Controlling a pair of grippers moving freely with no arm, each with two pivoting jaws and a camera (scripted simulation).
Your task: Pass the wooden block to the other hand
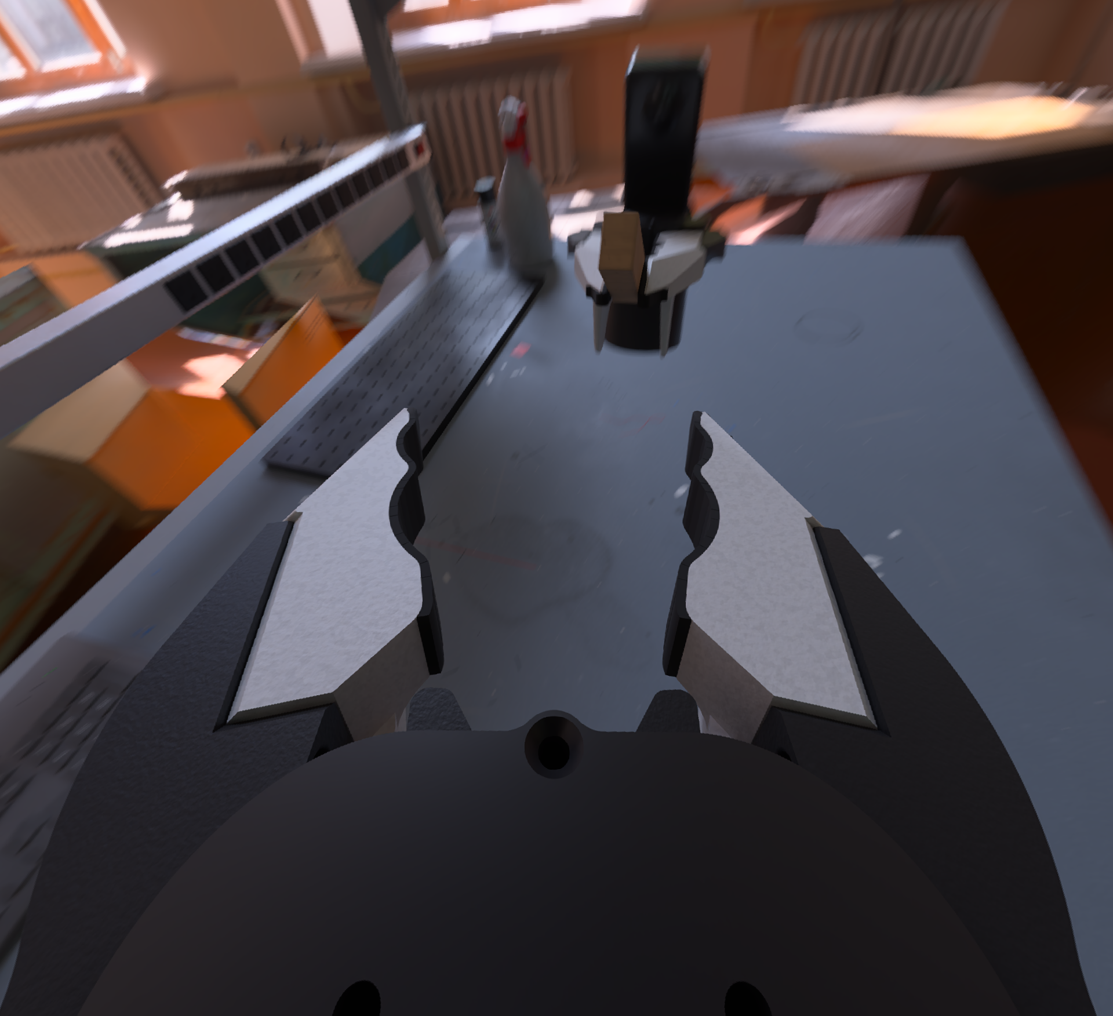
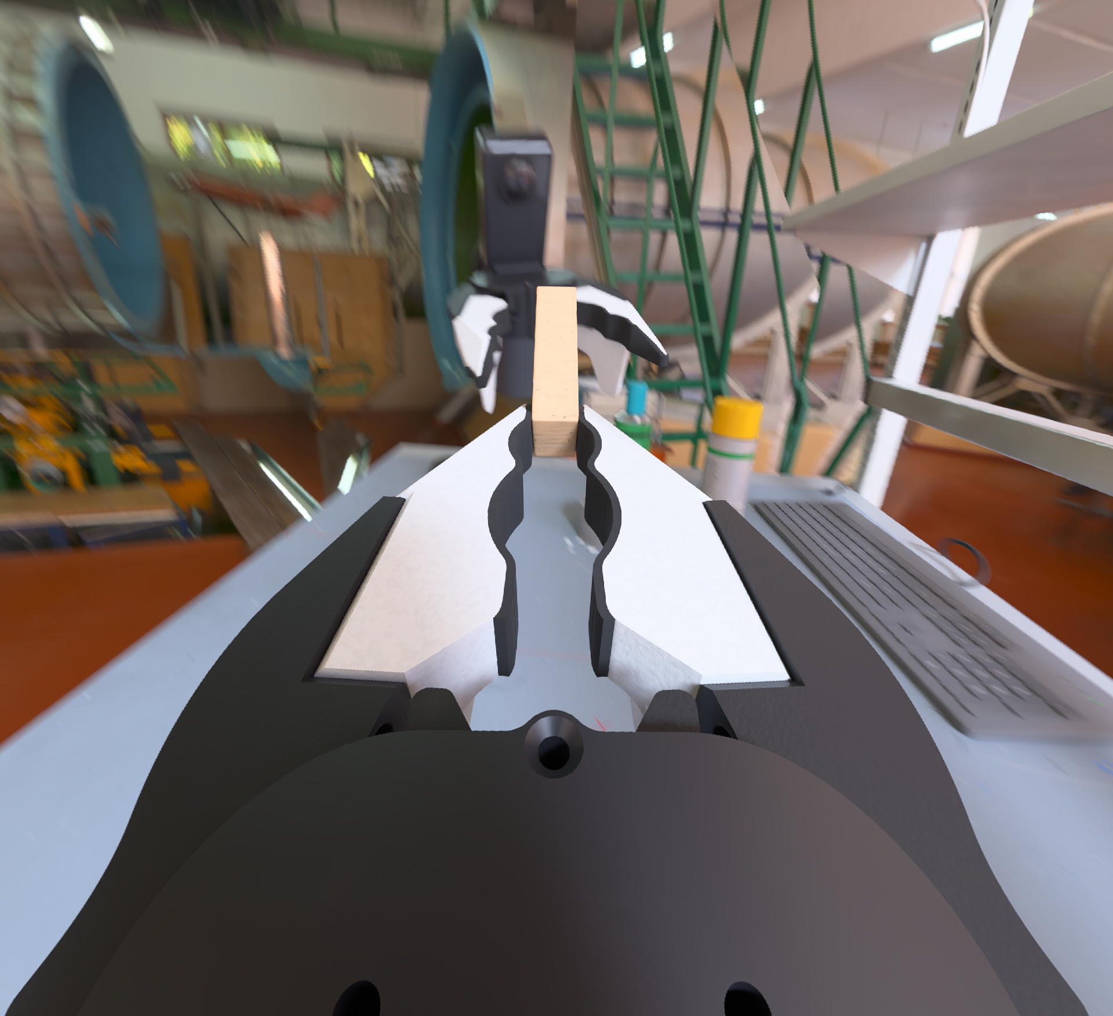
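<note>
The wooden block (image 2: pixel 554 361), a pale upright bar, is clamped by its lower end between the tips of my right gripper (image 2: pixel 554 433), above the grey table (image 2: pixel 120 746). My left gripper (image 1: pixel 554 427) is open and empty, level with the table (image 1: pixel 783 445) and pointing at the block (image 1: pixel 623 258). The right gripper's fingers (image 1: pixel 677 264) show far off in the left wrist view, shut on the block. In the right wrist view the left gripper's white fingers (image 2: pixel 617 337) spread to both sides behind the block, still apart from it.
A dark keyboard (image 1: pixel 421 367) lies along the table's side; it also shows in the right wrist view (image 2: pixel 903 595). A white spray bottle (image 1: pixel 527 216) stands at its far end. A yellow-capped can (image 2: pixel 732 445) and a teal-capped bottle (image 2: pixel 635 409) stand near shelves (image 2: pixel 963 192).
</note>
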